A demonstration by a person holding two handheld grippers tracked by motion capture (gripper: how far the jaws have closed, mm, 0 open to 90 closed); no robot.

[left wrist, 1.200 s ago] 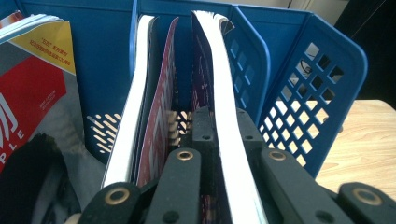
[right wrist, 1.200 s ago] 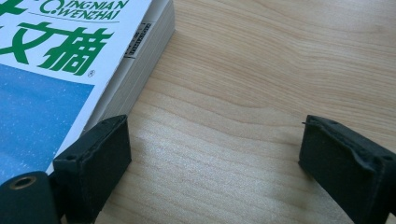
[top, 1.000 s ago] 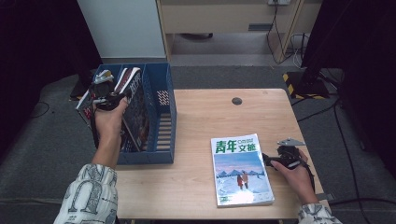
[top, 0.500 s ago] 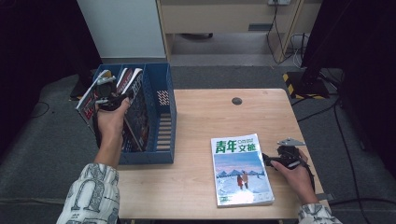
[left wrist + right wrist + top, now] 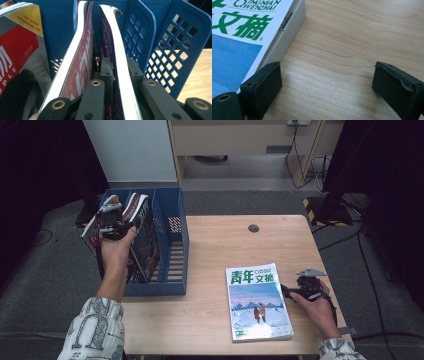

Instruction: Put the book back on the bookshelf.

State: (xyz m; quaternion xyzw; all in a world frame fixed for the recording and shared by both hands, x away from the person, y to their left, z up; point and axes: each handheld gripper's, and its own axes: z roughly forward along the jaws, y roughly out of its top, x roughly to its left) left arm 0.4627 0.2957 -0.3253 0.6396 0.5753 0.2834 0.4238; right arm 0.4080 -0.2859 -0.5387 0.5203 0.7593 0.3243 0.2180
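In the high view, the left gripper (image 5: 111,222) is lowering a dark magazine (image 5: 142,237) into the blue file rack (image 5: 172,250); easing straight down should be avoiding snags.

In the left gripper view, its fingers (image 5: 108,71) have just been loosening around the page edge (image 5: 117,50); whether the pads are still pressing is hard to tell.

In the right gripper view, the fingers (image 5: 265,82) are standing apart on the table (image 5: 342,45), beside the green-titled magazine (image 5: 249,30).

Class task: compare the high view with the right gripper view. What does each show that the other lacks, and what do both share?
High view alone: the blue file rack with magazines, the left gripper at them, and both forearms. Right gripper view alone: the page edges of the green-titled magazine and the right gripper with jaws apart on bare wood. Shared: that magazine lying flat on the wooden table.
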